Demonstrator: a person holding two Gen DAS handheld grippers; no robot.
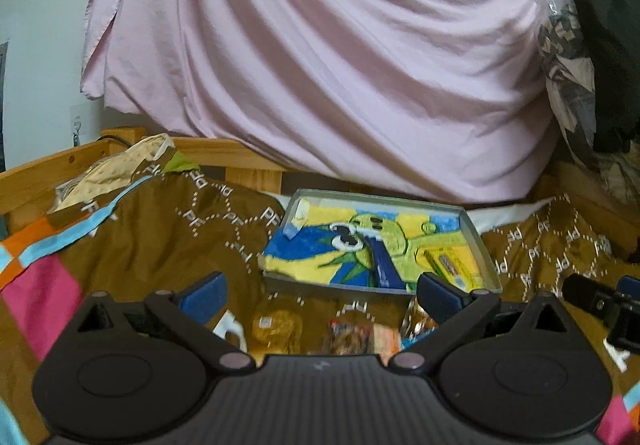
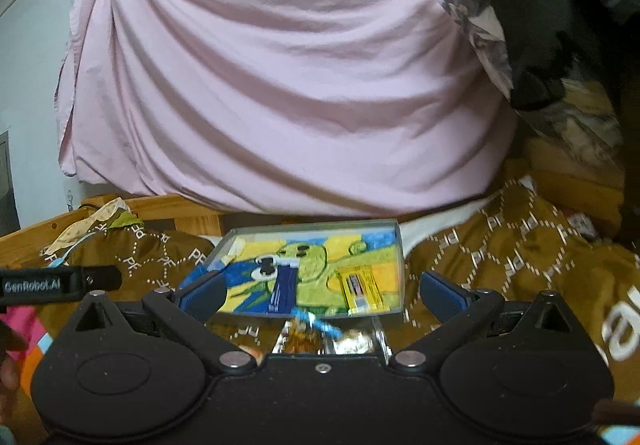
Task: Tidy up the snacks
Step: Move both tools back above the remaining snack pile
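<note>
Right wrist | right gripper (image 2: 320, 295) spread wide | snacks (image 2: 320, 337) just beneath

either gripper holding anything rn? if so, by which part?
Nothing is held. The left gripper and right gripper are both open and empty; the snack packets lie on the blanket in front of the tray.

Both your wrist cameras sit low over the bed, looking forward between their own spread jaws toward the pink sheet (image 1: 320, 65) filling the upper frame. Your left view holds the shallow tray (image 1: 478, 241) at centre right, fairly near; your right view has the same tray (image 2: 399, 269) dead centre and closer. Both share tray, sheet and brown quilt (image 1: 160, 237), with your left gripper's body crossing the right view's left edge.
</note>
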